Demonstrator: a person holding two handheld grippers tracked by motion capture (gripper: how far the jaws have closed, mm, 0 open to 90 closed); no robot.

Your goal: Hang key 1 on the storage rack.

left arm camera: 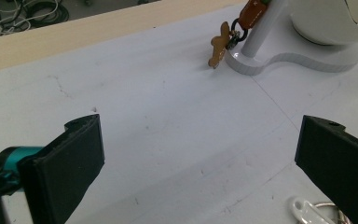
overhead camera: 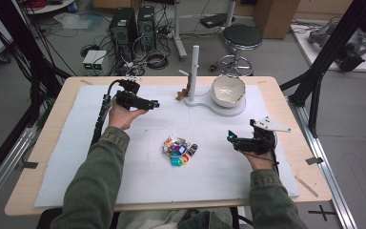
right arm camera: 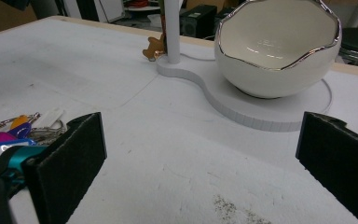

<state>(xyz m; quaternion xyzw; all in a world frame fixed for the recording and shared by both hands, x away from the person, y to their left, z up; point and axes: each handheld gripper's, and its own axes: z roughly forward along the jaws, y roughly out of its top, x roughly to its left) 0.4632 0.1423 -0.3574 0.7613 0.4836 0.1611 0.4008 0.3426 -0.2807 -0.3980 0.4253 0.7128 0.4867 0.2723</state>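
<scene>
A white stand (overhead camera: 218, 106) sat at the far side of the white mat (overhead camera: 100, 157), carrying an upright post (overhead camera: 194, 71) and an egg-shaped white bowl with a silver rim (overhead camera: 228, 90); a brown gingerbread-man key charm (left arm camera: 219, 44) hung from an orange clip at the post's foot, tilted, its long axis running roughly up and down. Nothing lay between either pair of jaws — bare mat showed in both gaps. The left gripper (overhead camera: 145, 103) was held in a hand (overhead camera: 121, 116) with the forearm in an olive sleeve reaching forward from the near edge, jaws spread wide and pointing toward the stand, the charm well ahead of them. The right gripper (overhead camera: 238, 142) sat low over the mat, its jaws also spread wide and aimed leftward in the high view. The bunch of keys with coloured tags (overhead camera: 178, 150) lay flat on the mat between the two grippers — just beside the right gripper's left jaw in its own view, and near the left gripper's right jaw in the left gripper view, untouched by either.
</scene>
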